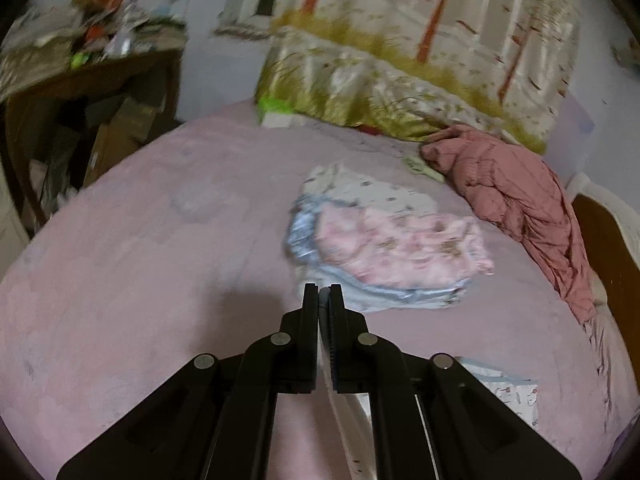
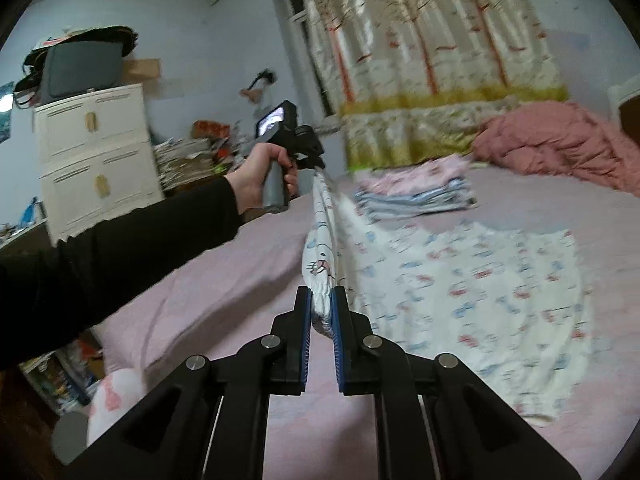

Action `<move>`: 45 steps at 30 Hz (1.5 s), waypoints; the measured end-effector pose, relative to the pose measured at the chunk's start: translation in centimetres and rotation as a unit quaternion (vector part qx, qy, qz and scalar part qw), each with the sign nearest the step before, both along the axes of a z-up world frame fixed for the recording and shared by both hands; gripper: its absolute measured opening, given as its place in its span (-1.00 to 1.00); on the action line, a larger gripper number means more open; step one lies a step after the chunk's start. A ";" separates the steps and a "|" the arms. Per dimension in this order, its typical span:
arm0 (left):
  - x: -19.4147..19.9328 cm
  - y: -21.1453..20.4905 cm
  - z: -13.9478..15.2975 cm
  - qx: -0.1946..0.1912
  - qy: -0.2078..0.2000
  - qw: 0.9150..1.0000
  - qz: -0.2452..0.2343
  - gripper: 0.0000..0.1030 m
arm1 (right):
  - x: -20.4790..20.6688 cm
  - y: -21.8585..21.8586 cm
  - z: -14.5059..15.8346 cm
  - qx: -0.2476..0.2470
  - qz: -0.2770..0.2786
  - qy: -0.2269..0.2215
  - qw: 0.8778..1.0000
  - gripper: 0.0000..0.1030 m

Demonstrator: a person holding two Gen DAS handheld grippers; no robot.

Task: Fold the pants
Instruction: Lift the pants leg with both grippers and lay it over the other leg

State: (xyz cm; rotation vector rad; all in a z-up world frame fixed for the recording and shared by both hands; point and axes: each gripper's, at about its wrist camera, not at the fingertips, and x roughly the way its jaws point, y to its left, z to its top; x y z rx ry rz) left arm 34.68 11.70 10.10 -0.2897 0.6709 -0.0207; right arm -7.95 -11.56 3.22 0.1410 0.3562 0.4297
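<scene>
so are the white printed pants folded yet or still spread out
Not folded yet. The white printed pants lie mostly spread on the pink bed sheet, one edge lifted taut between the left gripper and right gripper.

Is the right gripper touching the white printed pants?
Touching. The right wrist view shows the right gripper with its jaws closed on a bunched edge of the white printed pants; the cloth sits squeezed between both blue pads.

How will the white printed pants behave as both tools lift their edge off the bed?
Probably floppy: the white printed pants sag between right tool and left tool. Likely light, thin cloth bunching between the pads. The trailing part may drag along the bed.
</scene>
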 end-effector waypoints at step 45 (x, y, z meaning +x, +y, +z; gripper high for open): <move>2.5 -45.2 -9.4 0.127 0.040 0.960 -0.248 -0.92 | -4.9 -11.1 -8.5 -0.031 -0.277 0.056 0.959 -0.81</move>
